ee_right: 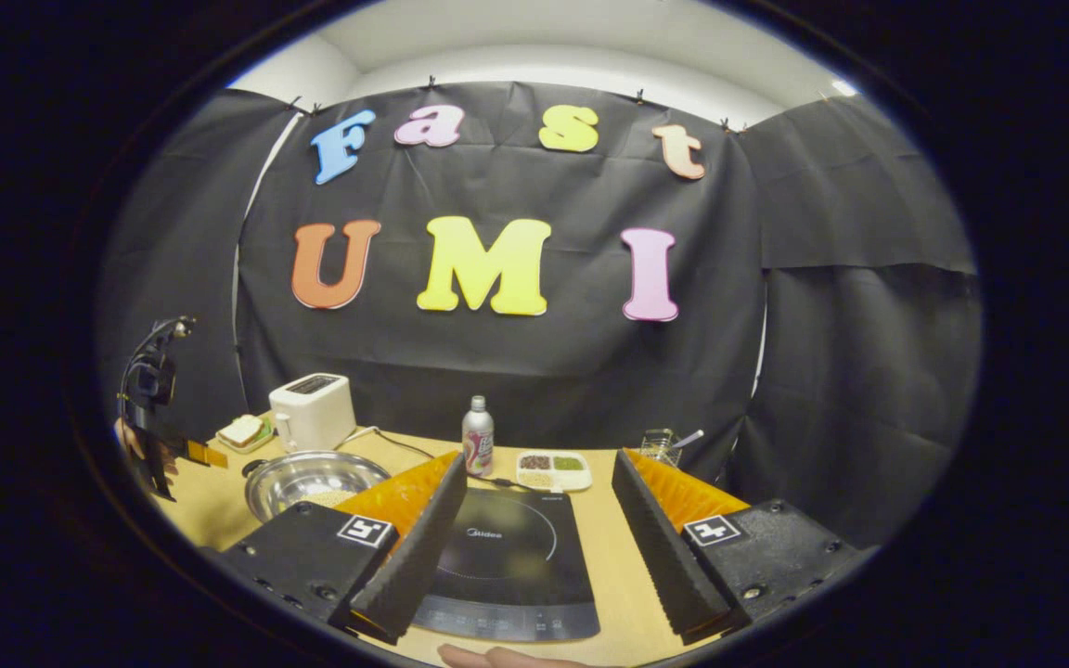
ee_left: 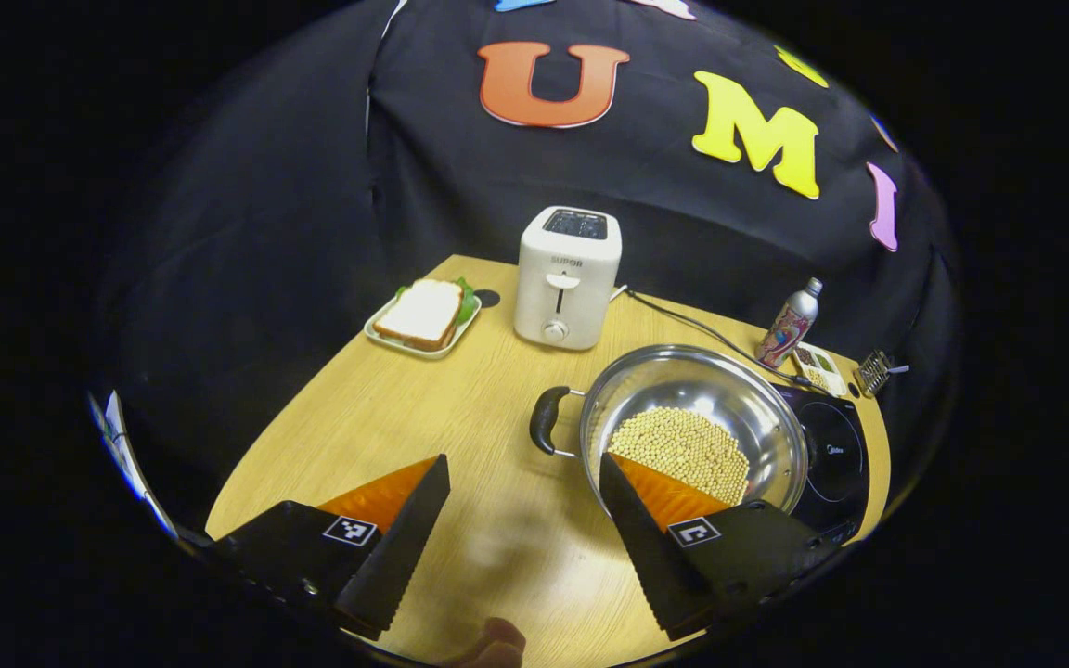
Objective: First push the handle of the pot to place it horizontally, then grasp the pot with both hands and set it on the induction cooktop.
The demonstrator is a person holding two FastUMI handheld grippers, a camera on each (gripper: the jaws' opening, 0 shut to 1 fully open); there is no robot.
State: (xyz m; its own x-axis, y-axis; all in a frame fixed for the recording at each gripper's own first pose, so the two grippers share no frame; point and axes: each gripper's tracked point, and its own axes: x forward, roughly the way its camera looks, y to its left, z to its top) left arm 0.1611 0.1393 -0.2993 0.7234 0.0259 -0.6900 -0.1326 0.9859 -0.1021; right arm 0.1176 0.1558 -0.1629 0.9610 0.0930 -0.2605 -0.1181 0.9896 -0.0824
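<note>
Both of my grippers hang spread and empty above the wooden table [ee_left: 358,408], nothing between their fingers. From the left gripper view, my left gripper [ee_left: 516,533] hovers over bare wood at the near edge, its right finger [ee_left: 650,547] overlapping the near rim of the steel pot [ee_left: 692,431] in the picture; I cannot tell whether it touches. That pot, with a layer of pale beans in its bottom, sits on the table just left of the black induction cooktop [ee_right: 511,552], its far-right rim looking to overlap the cooktop's edge. One black pot handle [ee_left: 544,419] points left, toward the open table. From the right gripper view, my right gripper [ee_right: 534,543] frames the cooktop, whose glass surface is bare.

I judge the task barely begun: the pot is not on the cooktop, and neither gripper holds it. Whether the handle already counts as horizontal I cannot say. Left to do, as I read it: settle the handle, grasp both sides, lift and set down.
</note>
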